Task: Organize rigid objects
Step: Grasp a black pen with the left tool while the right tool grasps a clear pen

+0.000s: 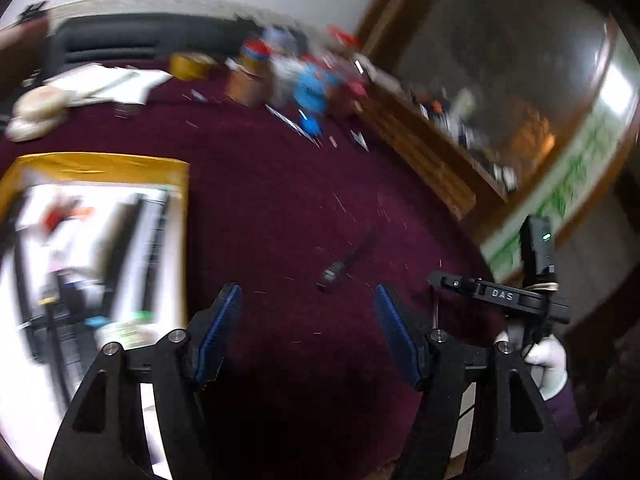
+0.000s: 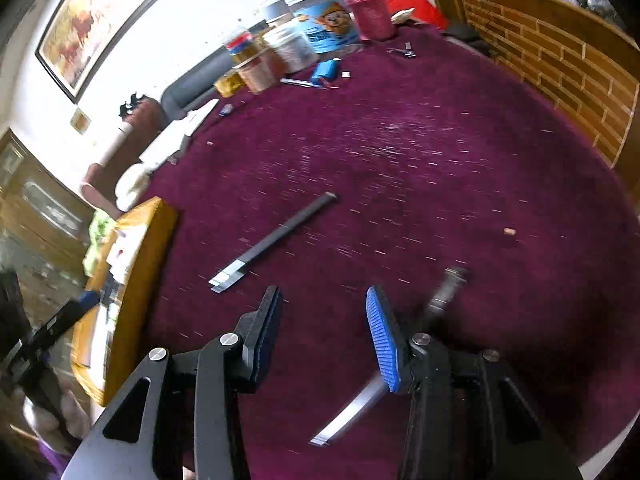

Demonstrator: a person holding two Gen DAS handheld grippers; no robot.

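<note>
Clearly we see the black-handled blade (image 2: 276,238) lying flat mid-frame on the maroon desk (image 2: 440,152), its long axis diagonal, steel tip toward lower left, handle end toward upper right. Our right tongs (image 2: 324,340) gape partly, gripping nothing; our left tongs (image 1: 308,332) stand wider, also empty. A yellow-rimmed tray (image 2: 148,240) sits at left, jars (image 2: 304,36) at the top.

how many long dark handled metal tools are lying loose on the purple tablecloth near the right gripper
2. One tool lies ahead of the right gripper, left of centre. The other tool runs under its right finger, blurred. More may sit in the yellow box.
</note>
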